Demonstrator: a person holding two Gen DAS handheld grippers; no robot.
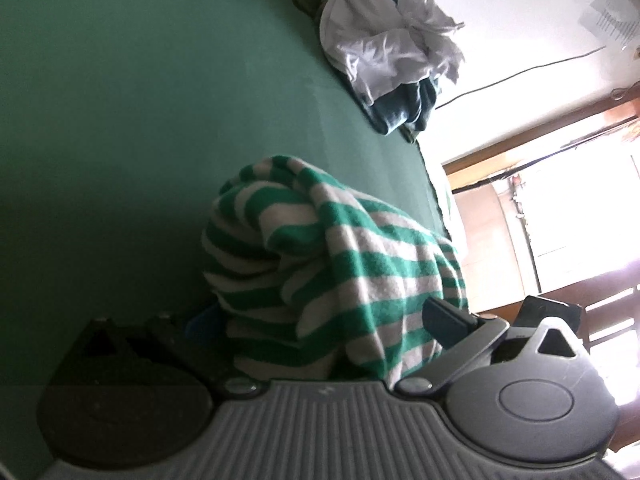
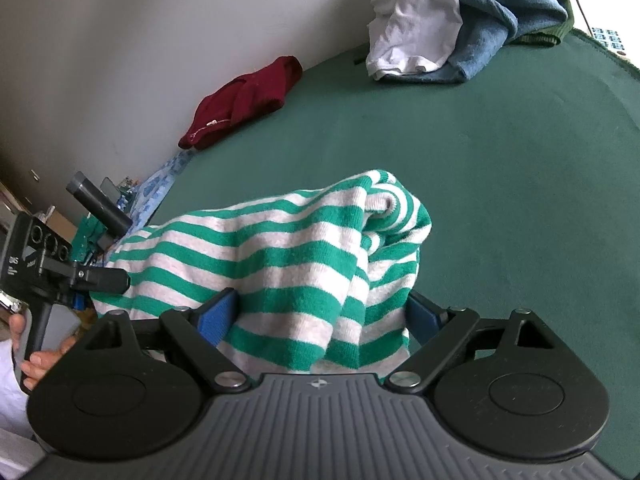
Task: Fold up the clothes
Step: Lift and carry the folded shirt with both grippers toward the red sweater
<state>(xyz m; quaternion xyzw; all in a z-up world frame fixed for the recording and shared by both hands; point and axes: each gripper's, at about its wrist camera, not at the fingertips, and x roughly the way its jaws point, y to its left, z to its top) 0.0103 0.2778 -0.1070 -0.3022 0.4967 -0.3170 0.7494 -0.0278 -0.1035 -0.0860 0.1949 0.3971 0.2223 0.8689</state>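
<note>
Green-and-white striped knit garment (image 2: 280, 264) hangs bunched above the green worktop (image 2: 500, 160), raised presumably to shake it open. Right tongs (image 2: 320, 316) stand wide, cloth between them, grip unclear. Left tongs (image 1: 312, 320): state cannot be told, one side lost in shadow.

Looks like a room in a home, not a lab. Landmark: green cover (image 2: 500, 152) spread over a wide flat surface, against a plain white wall (image 2: 120, 40). Laundry pile (image 2: 440, 28) of white and blue clothes at its far edge; dark red garment (image 2: 244, 100) where cover meets wall. Past the cover's side edge: wood-framed window (image 1: 560, 208), bright daylight, loose cable (image 1: 516, 76) along the wall.
</note>
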